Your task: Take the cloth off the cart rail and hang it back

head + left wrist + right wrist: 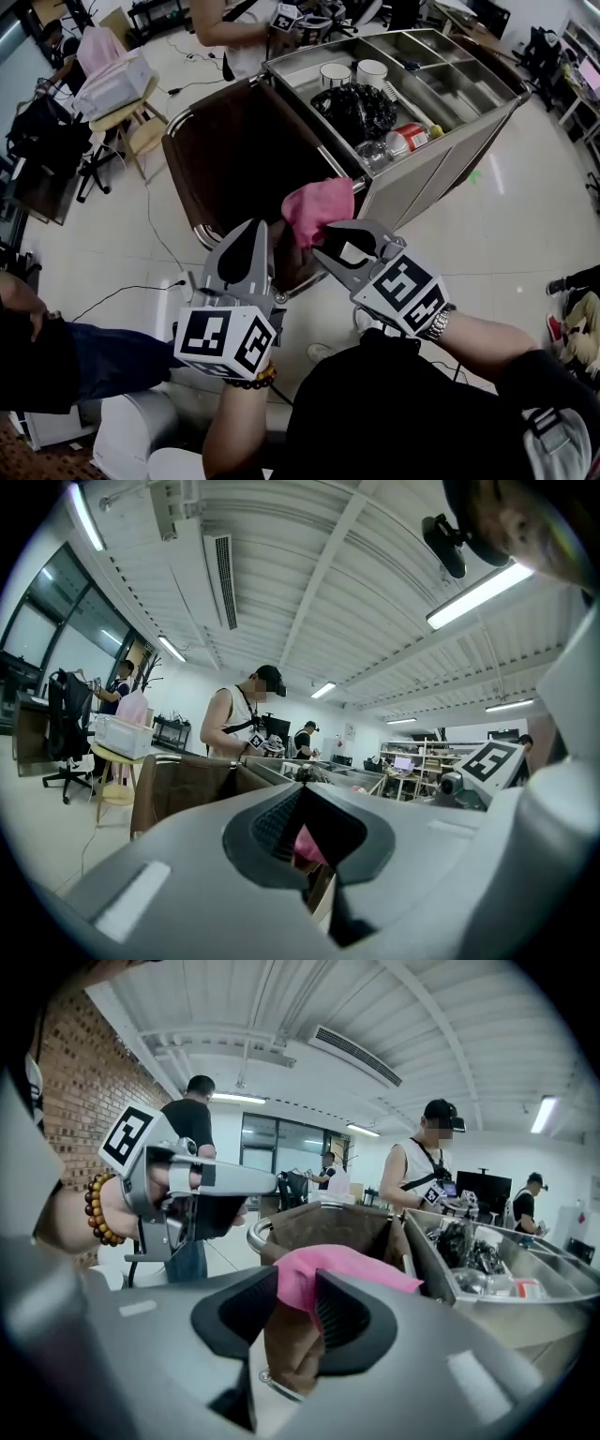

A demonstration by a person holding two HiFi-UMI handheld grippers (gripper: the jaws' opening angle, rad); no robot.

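Pink crumpled cloth (pixel 317 208) is draped over the chrome tube rail (pixel 180 178) of the brown fabric bag (pixel 244 150), at the near-left end of the stainless steel cart (pixel 450 141). R gripper (pixel 324 239) is at the cloth w/ jaws apart; the cloth's edge sits btwn them, not clamped. L gripper (pixel 255 230) is just left of the cloth, jaws closed tog., nothing held.

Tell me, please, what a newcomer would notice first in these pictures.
The pink cloth draped over the cart rail, next to the brown bag, catches the eye first. The right gripper stands open around it, and the left gripper is shut just beside it.
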